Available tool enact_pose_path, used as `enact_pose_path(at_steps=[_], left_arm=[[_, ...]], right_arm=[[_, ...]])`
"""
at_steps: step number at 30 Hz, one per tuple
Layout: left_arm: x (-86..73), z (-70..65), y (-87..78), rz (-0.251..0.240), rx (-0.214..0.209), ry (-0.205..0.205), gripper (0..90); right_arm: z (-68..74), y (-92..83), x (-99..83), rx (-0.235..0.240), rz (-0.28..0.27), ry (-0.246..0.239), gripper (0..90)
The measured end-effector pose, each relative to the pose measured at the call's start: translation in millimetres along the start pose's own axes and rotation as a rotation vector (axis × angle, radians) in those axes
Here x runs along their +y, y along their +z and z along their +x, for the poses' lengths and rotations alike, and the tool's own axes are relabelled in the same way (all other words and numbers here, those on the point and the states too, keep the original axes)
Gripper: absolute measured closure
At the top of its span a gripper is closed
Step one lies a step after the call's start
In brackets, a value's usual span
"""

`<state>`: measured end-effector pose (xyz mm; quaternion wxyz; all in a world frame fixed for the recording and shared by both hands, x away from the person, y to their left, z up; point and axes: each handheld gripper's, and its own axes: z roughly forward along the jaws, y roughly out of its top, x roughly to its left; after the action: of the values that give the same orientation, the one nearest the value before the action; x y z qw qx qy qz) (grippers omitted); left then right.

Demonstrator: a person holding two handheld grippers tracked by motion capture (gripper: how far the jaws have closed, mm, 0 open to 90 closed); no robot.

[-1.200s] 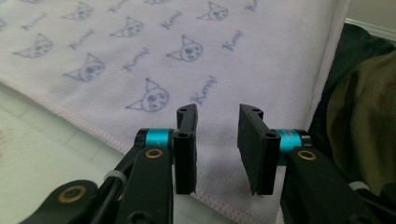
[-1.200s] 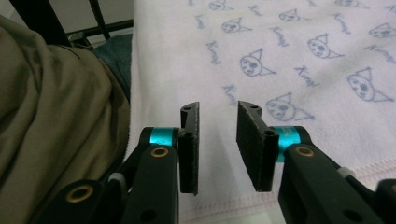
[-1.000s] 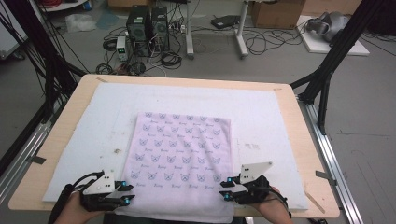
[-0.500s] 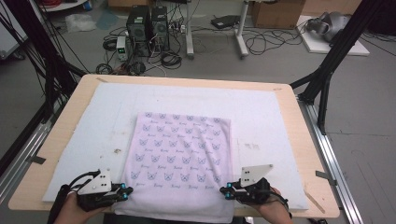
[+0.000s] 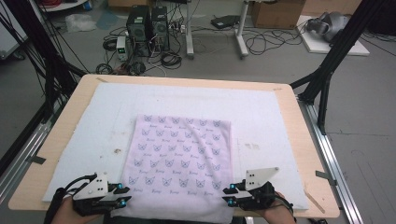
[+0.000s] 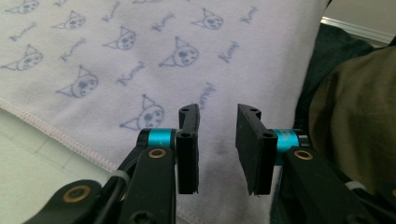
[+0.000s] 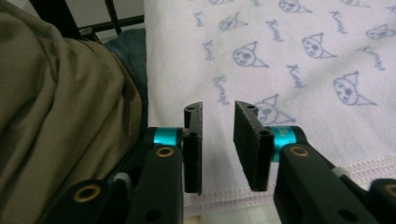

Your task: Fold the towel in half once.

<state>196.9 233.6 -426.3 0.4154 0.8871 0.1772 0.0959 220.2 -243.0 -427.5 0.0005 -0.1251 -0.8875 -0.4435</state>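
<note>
The towel (image 5: 180, 165) is lying flat on the white mat (image 5: 93, 121). The left gripper (image 5: 125, 199) and right gripper (image 5: 226, 196) are sitting at its near corners, the jaws of both having just been opening, apart with nothing between them.

Your high view looks forward and down from above your side of the table (image 5: 70, 100), far enough back to take in the whole board, the floor beyond it, and both grippers at the bottom edge. Your left gripper view rides on the left gripper (image 6: 217, 135), set very close and facing along its own jaws onto the near left part of the printed towel (image 5: 182, 158). Your right gripper view sits likewise on the right gripper (image 7: 218, 135), close over the towel's near right part. All three views share the towel's near edge; both gripper views also catch your clothing at the table's edge.
</note>
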Motion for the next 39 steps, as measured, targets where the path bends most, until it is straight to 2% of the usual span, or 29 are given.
enact_pose_path(at_steps=[3, 7, 12, 22, 30, 39], left_arm=[[1.3, 5.6, 4.7, -0.009, 0.008, -0.002, 67.0], [4.8, 14.8, 10.2, -0.017, 0.02, -0.004, 63.5], [8.9, 26.3, 15.2, -0.035, 0.04, -0.028, 59.9], [14.4, 55.3, 19.5, -0.048, 0.087, -0.073, 54.3], [22.7, 75.0, 26.1, -0.061, 0.089, -0.097, 52.8], [32.4, 92.5, 29.5, -0.078, 0.095, -0.117, 51.8]], right_arm=[[-2.8, 4.3, 0.5, 0.007, 0.012, 0.001, 71.5], [-13.4, 5.9, 1.2, -0.024, -0.001, 0.02, 67.9], [-29.3, 7.2, 6.9, -0.071, -0.007, 0.031, 62.2], [-57.8, 10.4, 13.1, -0.137, -0.004, 0.076, 54.8], [-80.6, 10.2, 21.0, -0.186, -0.01, 0.098, 50.6], [-100.3, 13.0, 28.6, -0.204, -0.01, 0.122, 47.4]])
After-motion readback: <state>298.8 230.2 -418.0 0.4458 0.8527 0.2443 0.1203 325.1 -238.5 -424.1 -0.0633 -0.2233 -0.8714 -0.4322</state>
